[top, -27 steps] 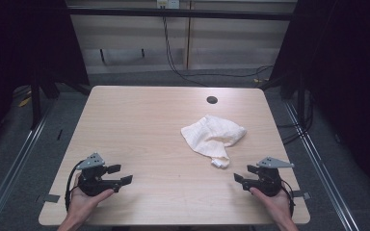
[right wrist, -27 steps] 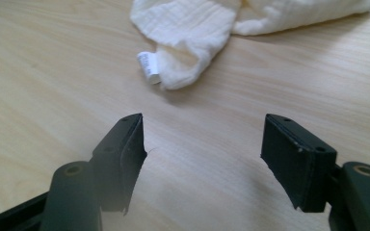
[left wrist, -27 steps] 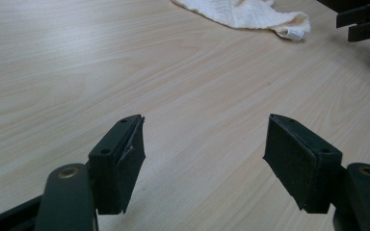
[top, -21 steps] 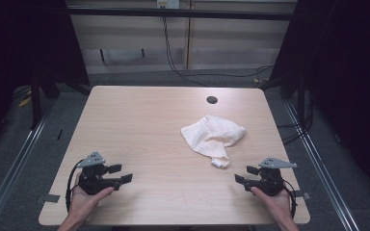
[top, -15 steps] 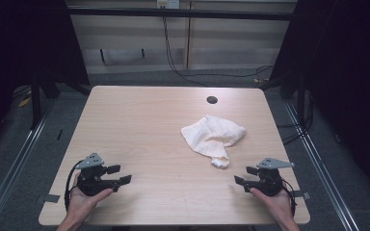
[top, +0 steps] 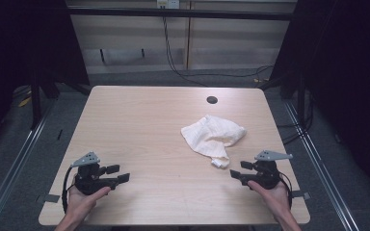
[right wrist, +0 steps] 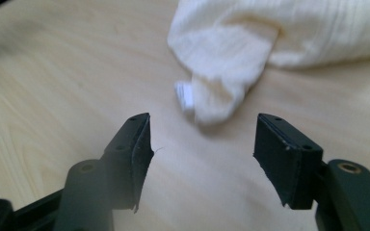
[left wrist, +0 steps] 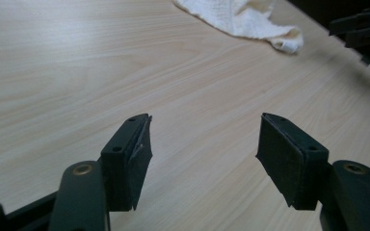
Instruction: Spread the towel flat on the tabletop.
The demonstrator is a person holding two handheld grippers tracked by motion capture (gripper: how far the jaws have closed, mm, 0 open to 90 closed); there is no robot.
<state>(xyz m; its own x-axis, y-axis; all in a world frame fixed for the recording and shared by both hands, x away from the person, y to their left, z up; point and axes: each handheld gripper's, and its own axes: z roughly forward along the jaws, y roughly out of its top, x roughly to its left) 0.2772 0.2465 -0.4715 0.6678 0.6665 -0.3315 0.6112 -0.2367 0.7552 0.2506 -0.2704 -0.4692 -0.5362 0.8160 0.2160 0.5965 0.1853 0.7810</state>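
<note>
Currently: one cloth (top: pixel 212 138) on table (top: pixel 139 125); two tools, left (top: pixel 117 174), right (top: pixel 238 170), both wide open, empty.

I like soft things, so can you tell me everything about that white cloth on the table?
The white cloth is a cream-white towel with a fine ribbed weave. It lies crumpled in a loose heap on the right half of the wooden table. One bunched corner sticks out toward the right gripper and ends in a small white tag. Only the table touches it. The gripper's jaws stand open just short of that corner.
</note>
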